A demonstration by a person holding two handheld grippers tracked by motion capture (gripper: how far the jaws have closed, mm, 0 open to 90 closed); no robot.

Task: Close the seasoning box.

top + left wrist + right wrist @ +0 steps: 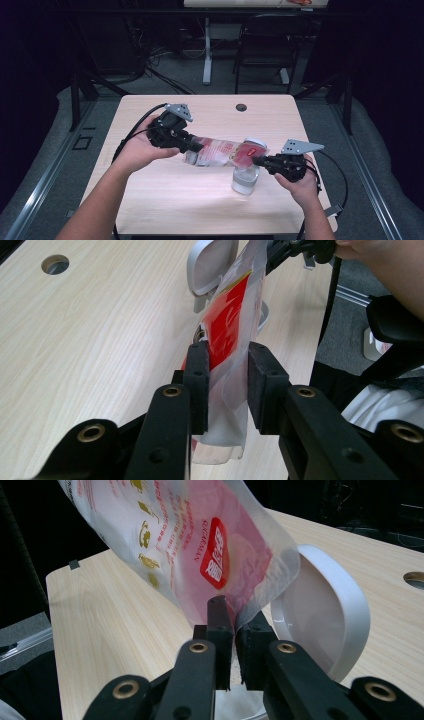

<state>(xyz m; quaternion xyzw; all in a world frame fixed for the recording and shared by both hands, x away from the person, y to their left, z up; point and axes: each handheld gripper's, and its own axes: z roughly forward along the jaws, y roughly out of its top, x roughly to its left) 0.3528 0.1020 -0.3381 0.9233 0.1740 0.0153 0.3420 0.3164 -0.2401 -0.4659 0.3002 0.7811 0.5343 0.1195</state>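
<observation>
A: In the high view, how do the hands stand?

B: Both forearms come in from below. The left claw [196, 146] points to the right and is clamped on one end of the bag [225, 152]. The right claw [256, 161] points to the left and is clamped on the other end. The bag hangs between them above the bench [150, 200], its long side going left to right, a little lower at the right. Under its right end stands a clear container [245, 181] with a white lid [254, 143] open behind it.

A: And the left gripper view?

B: The left claw [227, 382] has its pads on both sides of the bag [227, 335], which runs away from the camera. The plastic is clear with a red part.

A: The right gripper view?

B: The right claw [234, 635] is nearly together, pinching the lower edge of the bag [200, 545]. The bag rises up and to the left. It is transparent, with a pink area, a red label and golden print. The round white lid [345, 610] stands just beside it.
</observation>
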